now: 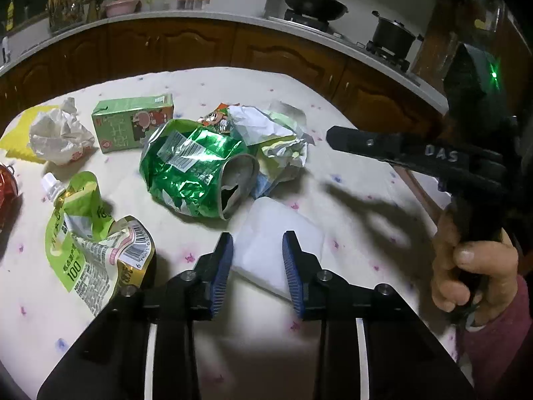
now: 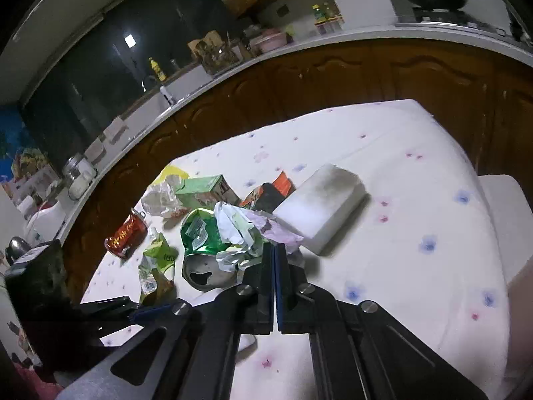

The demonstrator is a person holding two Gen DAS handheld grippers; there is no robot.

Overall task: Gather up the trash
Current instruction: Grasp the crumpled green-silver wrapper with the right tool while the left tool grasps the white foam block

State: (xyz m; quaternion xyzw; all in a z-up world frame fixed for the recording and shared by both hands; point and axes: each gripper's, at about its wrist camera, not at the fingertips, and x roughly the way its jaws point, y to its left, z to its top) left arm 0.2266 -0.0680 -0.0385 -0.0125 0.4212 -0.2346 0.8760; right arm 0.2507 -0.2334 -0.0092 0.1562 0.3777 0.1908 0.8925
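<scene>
Trash lies on a flowered tablecloth (image 1: 333, 106). A crushed green can (image 1: 196, 170) lies in the middle, also in the right wrist view (image 2: 200, 253). Beside it lie a crumpled wrapper (image 1: 276, 140), a green juice carton (image 1: 133, 123), a green drink pouch (image 1: 96, 250), a crumpled white paper (image 1: 60, 136) and a white tissue pack (image 1: 279, 250). My left gripper (image 1: 258, 260) is open, its jaws either side of the tissue pack's near edge. My right gripper (image 2: 274, 266) is shut and empty, just in front of the crumpled wrapper (image 2: 240, 230); it shows in the left wrist view (image 1: 336, 136).
A red can (image 2: 126, 233) lies at the table's left. A white block (image 2: 319, 206) sits behind the wrapper. Brown cabinets (image 1: 200, 46) and a counter with a wok (image 1: 313, 3) and a pot (image 1: 393, 33) stand behind the table.
</scene>
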